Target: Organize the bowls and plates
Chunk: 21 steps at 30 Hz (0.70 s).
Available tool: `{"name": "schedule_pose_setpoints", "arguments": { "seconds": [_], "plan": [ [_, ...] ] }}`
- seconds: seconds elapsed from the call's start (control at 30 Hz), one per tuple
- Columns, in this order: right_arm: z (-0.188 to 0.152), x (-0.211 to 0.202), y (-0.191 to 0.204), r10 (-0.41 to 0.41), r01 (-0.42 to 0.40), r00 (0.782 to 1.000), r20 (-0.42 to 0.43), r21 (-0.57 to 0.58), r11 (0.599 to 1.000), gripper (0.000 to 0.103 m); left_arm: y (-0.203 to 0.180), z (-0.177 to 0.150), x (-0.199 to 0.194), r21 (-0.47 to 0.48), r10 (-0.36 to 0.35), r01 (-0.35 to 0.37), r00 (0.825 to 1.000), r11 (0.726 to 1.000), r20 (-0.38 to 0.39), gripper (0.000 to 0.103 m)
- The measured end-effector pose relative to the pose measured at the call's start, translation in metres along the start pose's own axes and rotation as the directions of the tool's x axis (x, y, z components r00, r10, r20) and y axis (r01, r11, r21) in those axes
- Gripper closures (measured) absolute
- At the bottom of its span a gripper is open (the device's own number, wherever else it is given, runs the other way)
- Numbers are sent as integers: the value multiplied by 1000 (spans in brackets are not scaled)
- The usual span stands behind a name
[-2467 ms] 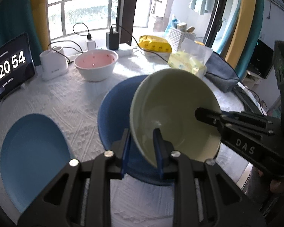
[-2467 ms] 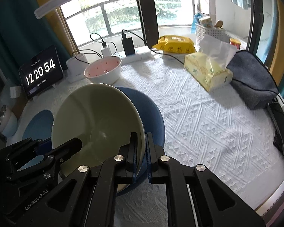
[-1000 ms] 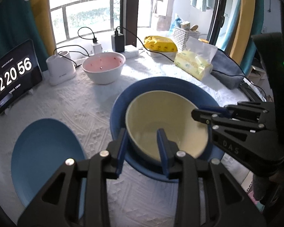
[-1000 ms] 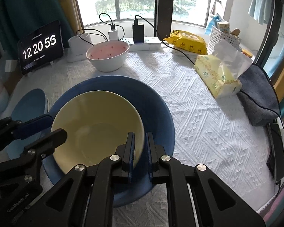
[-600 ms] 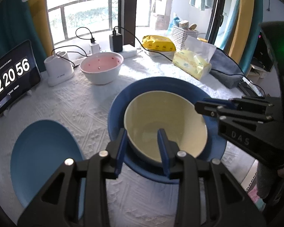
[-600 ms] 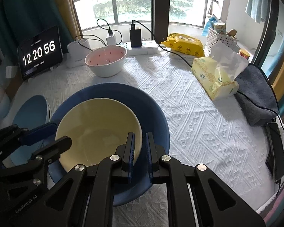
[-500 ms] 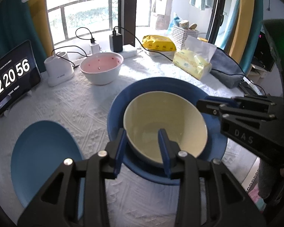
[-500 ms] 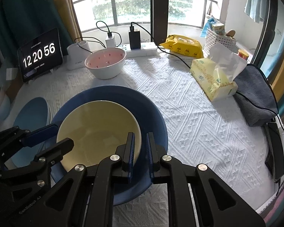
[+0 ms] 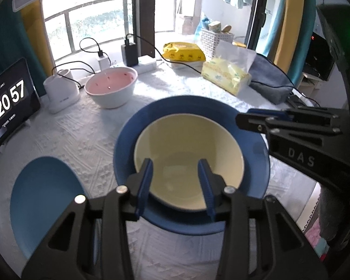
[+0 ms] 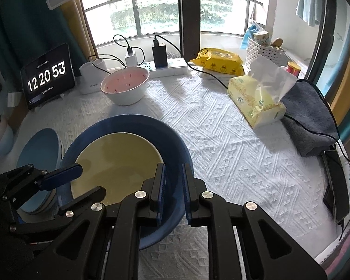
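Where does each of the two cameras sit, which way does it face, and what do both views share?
Left wrist view: on the left gripper, facing forward and down at the cream bowl in the dark blue dish; its own open fingers show, the right gripper entering at right.
Right wrist view: on the right gripper, facing the same stack; the left gripper shows lower left.
Shared: bowl, dish, pink-lined bowl, clock, tissue box.

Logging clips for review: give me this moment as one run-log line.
yellow bowl: nested in dark blue bowl | left tool: open, straddling its rim | right tool: open, released
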State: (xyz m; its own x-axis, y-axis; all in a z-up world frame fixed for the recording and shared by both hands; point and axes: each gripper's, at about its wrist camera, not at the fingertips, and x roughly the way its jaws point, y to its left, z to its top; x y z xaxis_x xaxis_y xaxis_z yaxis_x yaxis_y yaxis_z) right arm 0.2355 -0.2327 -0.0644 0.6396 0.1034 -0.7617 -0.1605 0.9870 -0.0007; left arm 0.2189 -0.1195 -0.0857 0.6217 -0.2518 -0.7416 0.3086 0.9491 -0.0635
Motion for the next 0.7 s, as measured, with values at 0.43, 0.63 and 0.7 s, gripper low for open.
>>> {"name": "schedule_pose_setpoints", "arguments": {
  "seconds": [0.43,0.63,0.7],
  "plan": [
    [14,-2,6,22,-22,1000,21,-5,1000,86,21,17,-17,-53,21,-18,998,998,57,61],
    [22,-3,10,26,-25,999,33,-12,1000,79,30,24,-22,-67,27,-22,997,997,75,61],
    [25,-4,12,26,-25,999,38,-14,1000,78,33,27,-23,-69,28,-22,996,997,81,60]
  ]
}}
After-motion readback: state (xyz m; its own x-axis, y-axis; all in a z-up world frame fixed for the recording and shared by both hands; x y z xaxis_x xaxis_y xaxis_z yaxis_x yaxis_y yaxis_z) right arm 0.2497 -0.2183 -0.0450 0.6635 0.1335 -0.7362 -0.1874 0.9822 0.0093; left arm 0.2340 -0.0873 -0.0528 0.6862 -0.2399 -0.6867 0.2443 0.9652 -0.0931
